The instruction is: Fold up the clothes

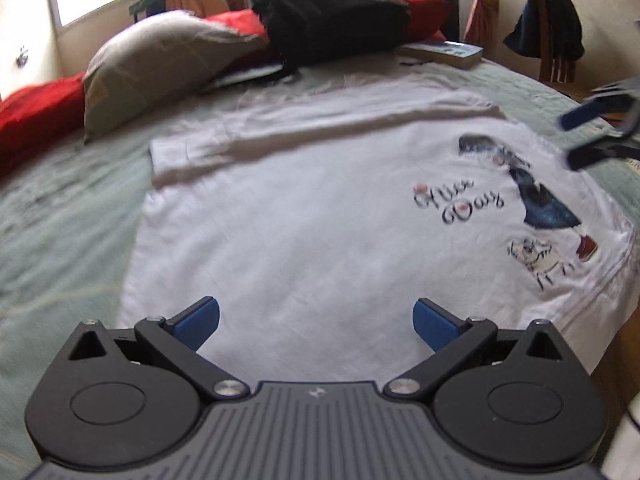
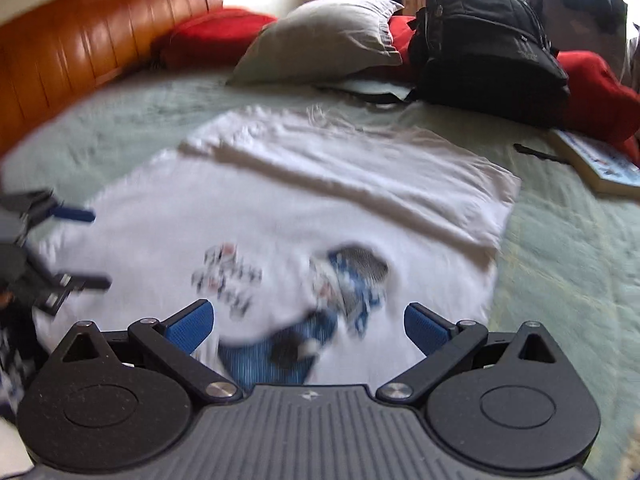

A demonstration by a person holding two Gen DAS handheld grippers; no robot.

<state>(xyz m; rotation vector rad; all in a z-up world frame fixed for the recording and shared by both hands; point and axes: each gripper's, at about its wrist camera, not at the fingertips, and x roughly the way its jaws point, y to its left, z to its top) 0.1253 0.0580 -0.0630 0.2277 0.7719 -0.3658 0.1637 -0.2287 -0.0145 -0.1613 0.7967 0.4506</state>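
A white T-shirt (image 1: 304, 216) with a printed picture and lettering lies flat on the green bedspread (image 1: 60, 216); its far side is folded over into a long strip. My left gripper (image 1: 316, 322) hovers open over the shirt's near edge, nothing between its blue pads. In the right wrist view the same T-shirt (image 2: 280, 200) spreads ahead, print blurred. My right gripper (image 2: 308, 324) is open above the printed part, holding nothing. The right gripper (image 1: 576, 140) also shows at the right edge of the left wrist view, and the left gripper (image 2: 92, 248) at the left edge of the right wrist view.
At the back of the bed sit a grey pillow (image 2: 320, 40), red cushions (image 2: 216, 36), a black backpack (image 2: 488, 44) and a book (image 2: 600, 168). An orange-brown headboard (image 2: 80, 40) runs along the left. A chair with dark clothing (image 1: 552, 28) stands beyond the bed.
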